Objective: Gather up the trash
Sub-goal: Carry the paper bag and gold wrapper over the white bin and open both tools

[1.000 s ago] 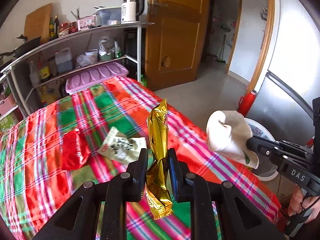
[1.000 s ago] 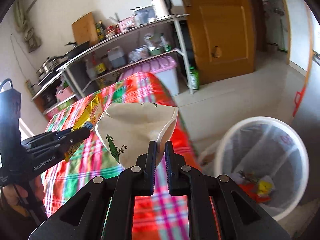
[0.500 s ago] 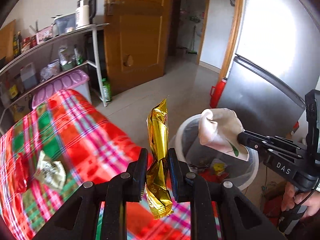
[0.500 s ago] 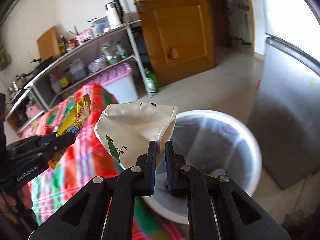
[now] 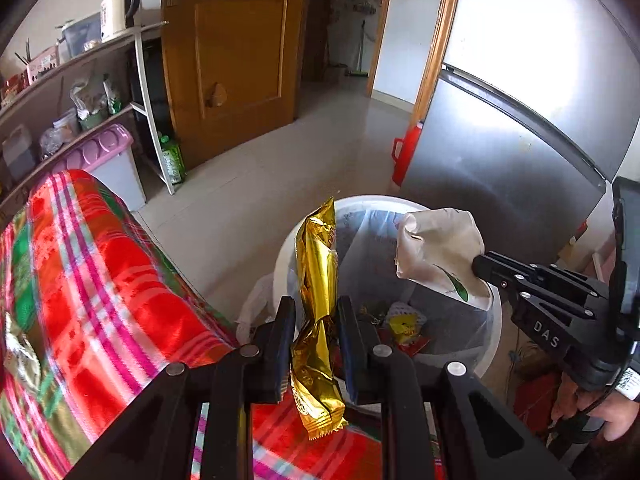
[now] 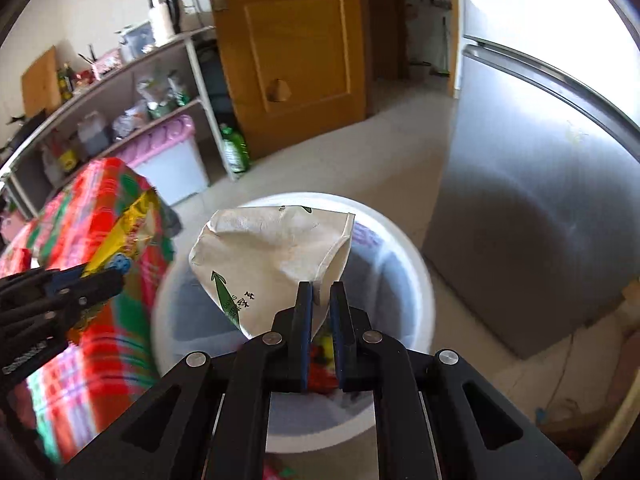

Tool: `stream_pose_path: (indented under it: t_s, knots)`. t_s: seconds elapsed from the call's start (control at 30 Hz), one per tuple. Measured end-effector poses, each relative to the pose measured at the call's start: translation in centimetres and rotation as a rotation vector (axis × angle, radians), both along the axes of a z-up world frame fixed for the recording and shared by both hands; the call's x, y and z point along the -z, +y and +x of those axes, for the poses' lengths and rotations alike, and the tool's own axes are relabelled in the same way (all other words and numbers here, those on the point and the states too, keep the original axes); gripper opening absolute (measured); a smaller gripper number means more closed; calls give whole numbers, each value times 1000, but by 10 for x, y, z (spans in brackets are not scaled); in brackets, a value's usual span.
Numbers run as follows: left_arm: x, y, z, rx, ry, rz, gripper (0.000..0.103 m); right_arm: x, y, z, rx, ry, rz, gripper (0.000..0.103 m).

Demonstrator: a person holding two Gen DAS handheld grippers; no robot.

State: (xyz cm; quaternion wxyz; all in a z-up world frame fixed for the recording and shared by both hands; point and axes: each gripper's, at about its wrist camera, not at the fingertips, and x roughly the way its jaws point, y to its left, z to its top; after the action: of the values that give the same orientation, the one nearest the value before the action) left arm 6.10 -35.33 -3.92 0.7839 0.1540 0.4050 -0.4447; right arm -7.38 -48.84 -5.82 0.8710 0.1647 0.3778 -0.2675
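My left gripper [image 5: 316,344] is shut on a gold foil wrapper [image 5: 316,280] and holds it upright at the near rim of the white trash bin [image 5: 494,332]. My right gripper [image 6: 321,316] is shut on a crumpled white paper bag with green print [image 6: 268,256] and holds it over the bin's rim [image 6: 416,264]. The bin has a clear liner and holds several wrappers. In the left wrist view the right gripper [image 5: 480,270] and the bag [image 5: 440,248] hang over the bin. In the right wrist view the left gripper [image 6: 116,272] and the wrapper [image 6: 128,228] show at the left.
The table with the red and green plaid cloth [image 5: 100,280] lies left of the bin; a crumpled wrapper [image 5: 20,356] lies on it. A steel fridge [image 5: 520,140] stands right of the bin, with a red bottle [image 5: 406,152] beside it. Shelves [image 5: 80,92] and a wooden door [image 5: 236,48] stand behind.
Both grippers have swung right from over the table to the bin, each still holding its piece. The bag now hangs over the bin's opening.
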Motion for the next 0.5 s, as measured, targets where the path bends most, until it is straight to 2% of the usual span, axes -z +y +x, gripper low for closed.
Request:
stream_pose_path:
  t_s: [0.3,0.37,0.5]
  knots:
    - [14,-14,1,-10,22,31,27,22,-24,1,40,52,63,14]
    - [16,-16,0,-6,26,31,27,23,-25,3,47,62,57,25]
    - [15,-18,-5,2,27,29,30,24,-27,-1,51,57,66,40]
